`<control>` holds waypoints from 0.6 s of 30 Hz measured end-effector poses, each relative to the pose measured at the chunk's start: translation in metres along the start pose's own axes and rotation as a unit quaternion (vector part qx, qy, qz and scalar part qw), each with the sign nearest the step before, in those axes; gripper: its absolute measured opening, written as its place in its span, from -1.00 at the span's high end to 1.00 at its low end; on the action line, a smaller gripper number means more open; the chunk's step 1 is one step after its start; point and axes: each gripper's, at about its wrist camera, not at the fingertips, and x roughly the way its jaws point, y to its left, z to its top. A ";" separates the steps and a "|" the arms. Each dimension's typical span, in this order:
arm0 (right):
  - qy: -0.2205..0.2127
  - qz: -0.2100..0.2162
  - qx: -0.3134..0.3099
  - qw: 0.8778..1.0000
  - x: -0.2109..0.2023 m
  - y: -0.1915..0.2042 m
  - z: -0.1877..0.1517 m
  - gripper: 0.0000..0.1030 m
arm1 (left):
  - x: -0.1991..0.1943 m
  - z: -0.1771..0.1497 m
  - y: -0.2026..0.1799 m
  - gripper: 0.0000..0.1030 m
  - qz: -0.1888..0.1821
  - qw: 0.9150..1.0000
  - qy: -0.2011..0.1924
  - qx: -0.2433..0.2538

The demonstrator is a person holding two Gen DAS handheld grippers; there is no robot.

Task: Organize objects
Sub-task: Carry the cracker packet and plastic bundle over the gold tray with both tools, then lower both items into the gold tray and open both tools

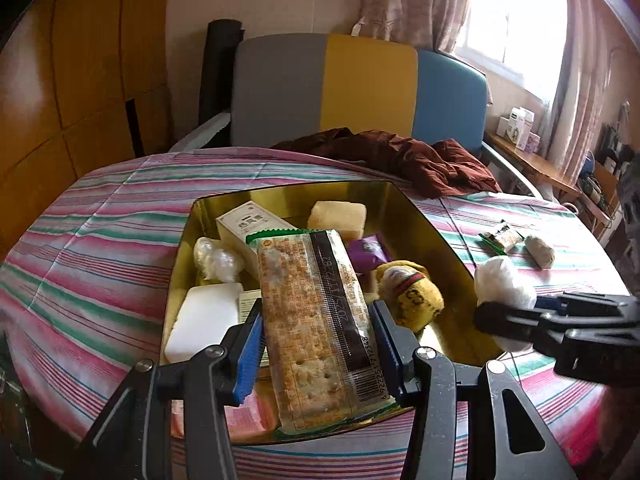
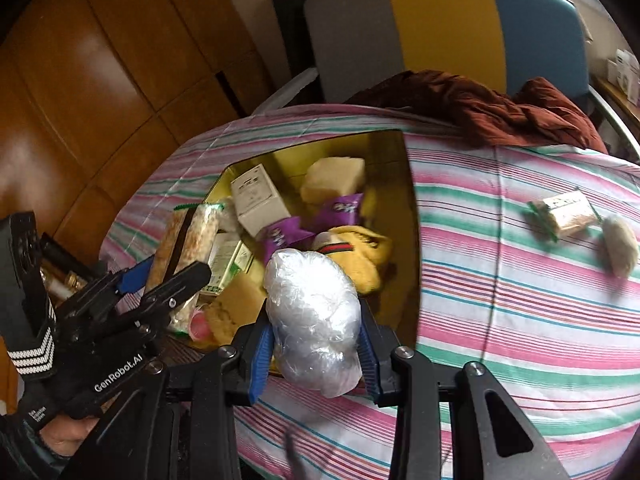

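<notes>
Gold tin (image 1: 424,220) crowded with boxes and sponges on a striped bed (image 1: 100,240), long cracker pack (image 1: 312,320) gripped by left tongs (image 1: 316,344) over the tin, crinkly clear plastic ball (image 2: 312,312) gripped by right tongs (image 2: 316,348) at the tin's near edge.

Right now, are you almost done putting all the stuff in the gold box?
Nearly. The gold tin already holds lots: a white carton, a sponge and a yellow sock. The left gripper grips a cracker pack over the tin, and the right gripper holds a plastic wad. Still on the cloth: a green-edged snack and a beige roll.
</notes>
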 end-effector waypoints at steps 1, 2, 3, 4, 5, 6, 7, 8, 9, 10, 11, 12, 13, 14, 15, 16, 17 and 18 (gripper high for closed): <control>0.001 0.001 0.000 1.000 0.002 0.002 0.001 0.28 | 0.000 0.001 0.003 0.01 0.002 1.000 0.000 -0.004; 0.002 0.003 -0.001 1.000 0.005 0.003 0.001 0.28 | 0.001 0.002 0.006 0.01 0.004 1.000 0.000 -0.009; 0.003 0.005 -0.002 1.000 0.008 0.004 0.002 0.28 | 0.001 0.003 0.009 0.01 0.006 1.000 0.000 -0.013; 0.004 0.006 -0.006 1.000 0.011 0.006 0.002 0.28 | 0.001 0.004 0.011 0.01 0.007 1.000 -0.001 -0.015; 0.006 0.007 -0.008 1.000 0.013 0.008 0.002 0.28 | 0.001 0.004 0.013 0.01 0.008 1.000 -0.002 -0.017; 0.007 0.008 -0.008 1.000 0.015 0.008 0.003 0.28 | 0.001 0.005 0.015 0.01 0.010 1.000 -0.004 -0.019; 0.008 0.010 -0.008 1.000 0.016 0.008 0.002 0.28 | 0.001 0.006 0.016 0.01 0.010 1.000 -0.004 -0.020; 0.010 0.013 -0.009 1.000 0.018 0.009 0.002 0.28 | 0.001 0.006 0.017 0.01 0.011 1.000 -0.003 -0.021; 0.012 0.013 -0.010 1.000 0.020 0.010 0.002 0.28 | 0.002 0.006 0.017 0.01 0.011 1.000 -0.003 -0.022; 0.012 0.012 -0.010 1.000 0.021 0.011 0.002 0.28 | 0.003 0.006 0.017 0.01 0.010 1.000 -0.001 -0.023; 0.013 0.010 -0.009 1.000 0.023 0.011 0.001 0.28 | 0.004 0.006 0.017 0.01 0.008 1.000 0.002 -0.024; 0.014 0.008 -0.008 1.000 0.025 0.011 0.001 0.28 | 0.005 0.006 0.017 0.01 0.006 1.000 0.004 -0.025; 0.014 0.007 -0.008 1.000 0.026 0.011 0.001 0.28 | 0.006 0.007 0.016 0.01 0.003 1.000 0.006 -0.025; 0.013 0.004 -0.008 1.000 0.027 0.011 0.001 0.28 | 0.007 0.008 0.016 0.01 0.001 1.000 0.006 -0.026; 0.013 0.002 -0.007 1.000 0.027 0.011 0.001 0.28 | 0.007 0.009 0.015 0.01 -0.002 1.000 0.006 -0.025; 0.013 -0.002 -0.007 1.000 0.029 0.011 0.001 0.28 | 0.008 0.010 0.014 0.01 -0.003 1.000 0.007 -0.025; 0.013 -0.004 -0.007 1.000 0.030 0.011 0.002 0.26 | 0.010 0.010 0.014 0.01 -0.006 1.000 0.009 -0.026; 0.012 -0.008 -0.008 1.000 0.031 0.011 0.002 0.25 | 0.011 0.011 0.013 0.01 -0.007 1.000 0.009 -0.026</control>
